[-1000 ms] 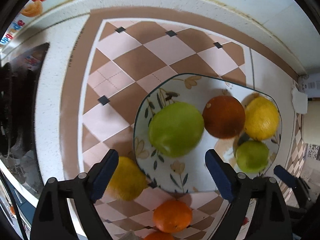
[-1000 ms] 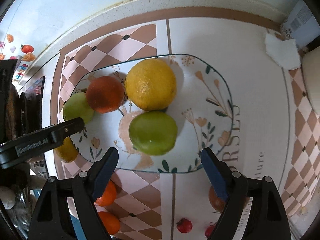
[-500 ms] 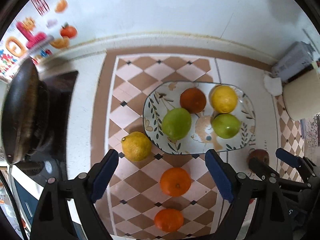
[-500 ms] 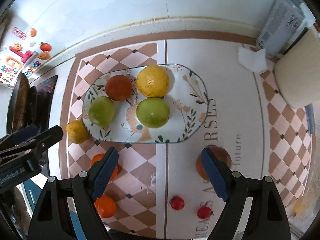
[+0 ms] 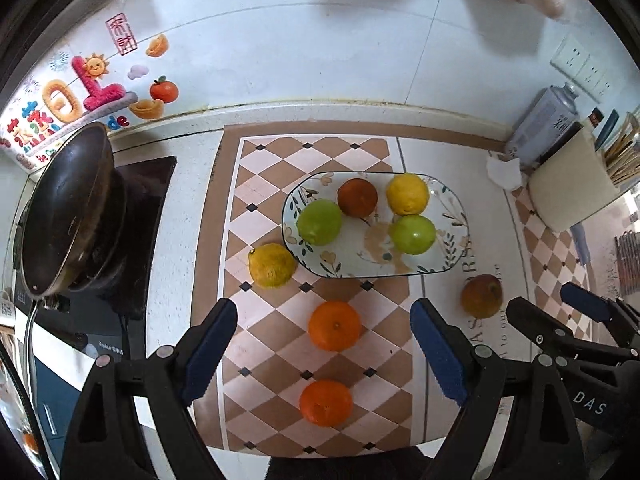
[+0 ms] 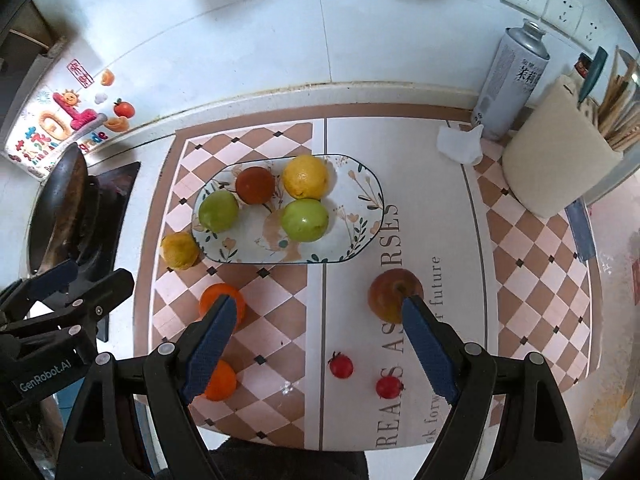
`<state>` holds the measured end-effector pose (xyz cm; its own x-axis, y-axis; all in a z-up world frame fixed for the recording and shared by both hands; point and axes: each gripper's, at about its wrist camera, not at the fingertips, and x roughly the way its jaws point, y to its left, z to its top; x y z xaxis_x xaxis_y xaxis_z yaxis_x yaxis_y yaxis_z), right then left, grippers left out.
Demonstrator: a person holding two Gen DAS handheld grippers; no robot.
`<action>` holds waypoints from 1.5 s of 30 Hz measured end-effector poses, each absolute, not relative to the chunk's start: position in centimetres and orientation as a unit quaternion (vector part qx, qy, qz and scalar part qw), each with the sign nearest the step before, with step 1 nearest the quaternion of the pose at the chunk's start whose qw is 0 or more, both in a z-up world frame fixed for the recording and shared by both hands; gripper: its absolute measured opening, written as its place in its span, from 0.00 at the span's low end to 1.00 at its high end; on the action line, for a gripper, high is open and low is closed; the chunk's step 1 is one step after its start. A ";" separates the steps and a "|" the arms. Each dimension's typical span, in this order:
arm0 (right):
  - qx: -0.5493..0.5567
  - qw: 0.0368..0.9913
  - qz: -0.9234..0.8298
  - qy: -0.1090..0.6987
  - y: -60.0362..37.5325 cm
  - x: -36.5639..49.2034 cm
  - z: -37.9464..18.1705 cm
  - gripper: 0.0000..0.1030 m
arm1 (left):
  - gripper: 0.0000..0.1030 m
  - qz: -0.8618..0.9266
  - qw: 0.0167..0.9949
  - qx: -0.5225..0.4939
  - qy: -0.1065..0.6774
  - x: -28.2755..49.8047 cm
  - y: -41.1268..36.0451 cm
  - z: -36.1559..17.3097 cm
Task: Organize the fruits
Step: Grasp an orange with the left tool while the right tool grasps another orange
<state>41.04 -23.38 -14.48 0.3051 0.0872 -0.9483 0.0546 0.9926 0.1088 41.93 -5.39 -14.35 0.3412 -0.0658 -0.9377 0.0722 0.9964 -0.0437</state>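
A floral oval plate [image 5: 452,256] [image 6: 360,236] holds two green fruits [image 5: 319,222] [image 5: 413,234], a dark orange [image 5: 357,197] and a lemon [image 5: 407,194]. On the mat in front lie a second lemon [image 5: 272,265] [image 6: 179,250], two oranges [image 5: 335,325] [image 5: 326,402], a reddish apple [image 5: 481,295] [image 6: 394,292] and two small red fruits [image 6: 341,365] [image 6: 388,386]. My left gripper [image 5: 323,348] is open and empty, high above the oranges. My right gripper [image 6: 316,342] is open and empty, above the mat in front of the plate.
A black wok [image 5: 64,208] sits on the stove at the left. At the back right stand a grey spray can [image 6: 508,84], a crumpled tissue [image 6: 458,145] and a cream utensil holder [image 6: 556,156]. The tiled wall is behind the counter.
Both grippers have pulled back and up from the plate, so the whole counter and the loose fruits have come into view. Both stayed open and empty. The fruits have not moved.
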 end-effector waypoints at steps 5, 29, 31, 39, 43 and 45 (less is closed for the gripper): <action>0.066 0.815 0.012 0.575 -23.4 39.2 -12.8 0.84 | 0.86 -0.043 0.824 -0.011 0.566 40.4 -5.0 -13.5; 0.151 0.748 0.006 0.646 -26.9 38.3 -22.4 0.84 | 0.98 -0.043 0.700 0.006 0.712 38.5 -5.7 -28.0; 0.158 0.734 0.003 0.660 -27.3 38.0 -24.3 0.84 | 0.98 -0.043 0.687 0.007 0.725 38.1 -6.0 -29.5; 0.167 0.711 -0.011 0.683 -28.2 37.9 -27.8 0.84 | 0.62 -0.035 0.655 0.009 0.754 37.6 -6.6 -34.1; 0.160 0.713 -0.004 0.683 -27.6 38.6 -28.0 0.84 | 0.61 -0.023 0.668 -0.017 0.743 37.5 -5.3 -33.7; 0.158 0.715 0.005 0.681 -26.8 39.3 -28.0 0.84 | 0.61 -0.005 0.675 -0.028 0.737 37.5 -4.0 -33.5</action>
<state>39.32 -26.84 -27.98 0.0723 0.2231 -0.9721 0.2086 0.9497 0.2335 37.54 -3.97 -33.47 -0.0877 -0.0487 -0.9950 -0.0351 0.9983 -0.0458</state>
